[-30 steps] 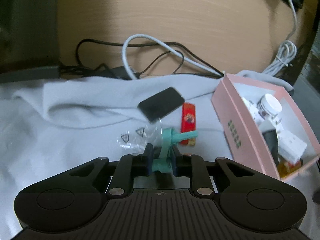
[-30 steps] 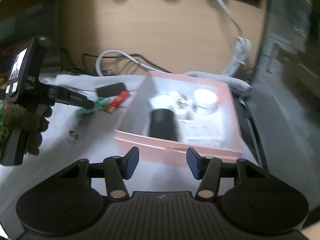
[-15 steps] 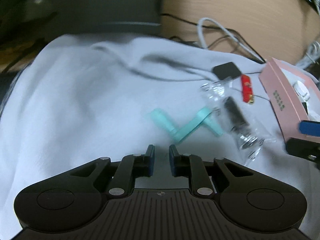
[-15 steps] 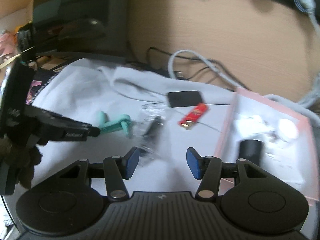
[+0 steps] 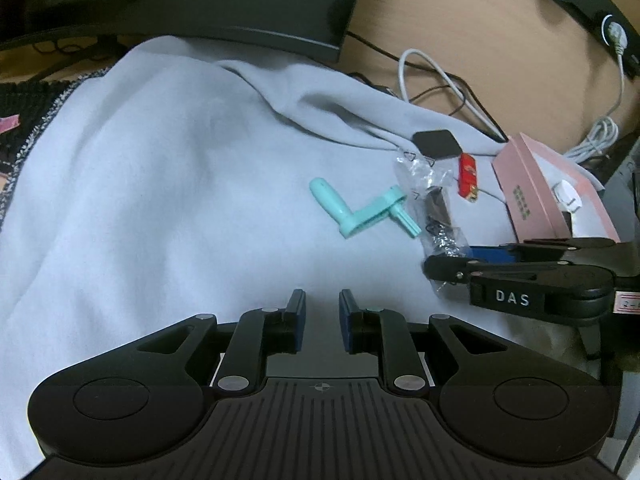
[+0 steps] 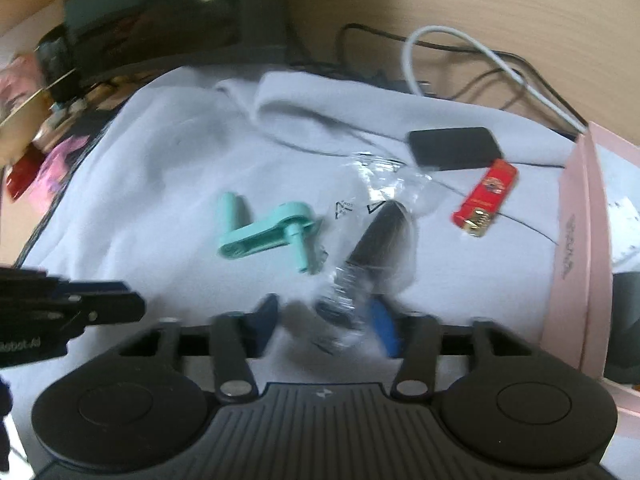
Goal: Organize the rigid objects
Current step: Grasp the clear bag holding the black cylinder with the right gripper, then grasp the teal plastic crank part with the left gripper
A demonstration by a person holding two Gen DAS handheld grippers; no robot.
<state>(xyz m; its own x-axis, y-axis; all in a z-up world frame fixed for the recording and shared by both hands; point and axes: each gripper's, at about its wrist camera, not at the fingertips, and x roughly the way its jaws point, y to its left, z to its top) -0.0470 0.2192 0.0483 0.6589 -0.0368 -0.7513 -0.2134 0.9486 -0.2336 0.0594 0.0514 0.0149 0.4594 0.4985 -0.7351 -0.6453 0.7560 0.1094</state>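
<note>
crank [image 6: 268,232] left of bagged item [image 6: 368,248] | both on cloth [image 6: 160,184] | box [image 6: 576,240] right

Bagged black item [image 6: 376,240]; teal crank [image 6: 268,232] beside.

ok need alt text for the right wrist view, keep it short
The right gripper is closing around the near end of a clear plastic bag with a dark object inside, lying on a pale grey cloth. A teal crank handle lies left of it, a red USB stick and pink box to the right.
</note>
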